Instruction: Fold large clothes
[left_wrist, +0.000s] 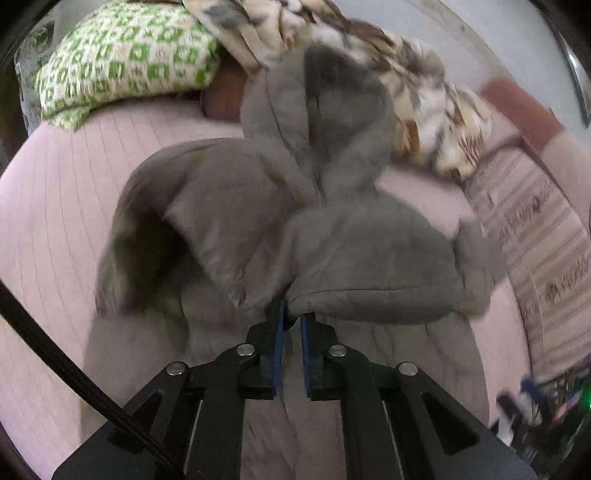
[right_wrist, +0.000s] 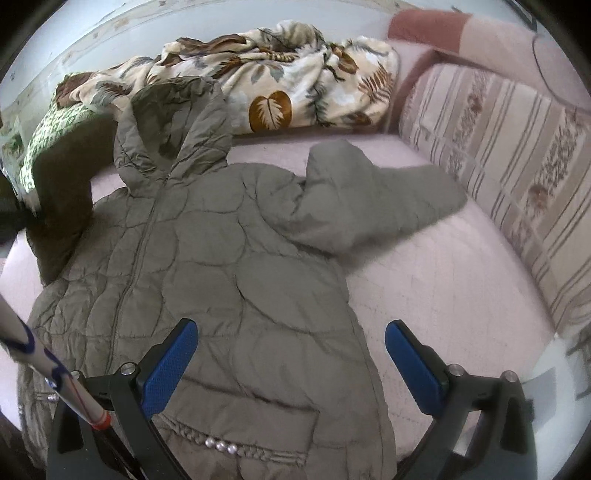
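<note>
A grey-green quilted hooded jacket (right_wrist: 207, 266) lies front up on a pink bed cover (right_wrist: 443, 280), hood toward the far blankets. Its right sleeve (right_wrist: 373, 195) lies spread to the right. In the left wrist view my left gripper (left_wrist: 291, 317) is shut on the edge of the jacket's left sleeve (left_wrist: 369, 273), holding it lifted and folded over the jacket body (left_wrist: 229, 199). My right gripper (right_wrist: 291, 354) is open and empty, hovering over the jacket's lower right hem near a pocket with pearl trim (right_wrist: 221, 446).
A leaf-patterned blanket (right_wrist: 280, 85) and a green-and-white checked blanket (left_wrist: 122, 62) are piled at the far end. A striped cushion (right_wrist: 509, 166) runs along the right side. A white rod with red tip (right_wrist: 55, 380) crosses the lower left.
</note>
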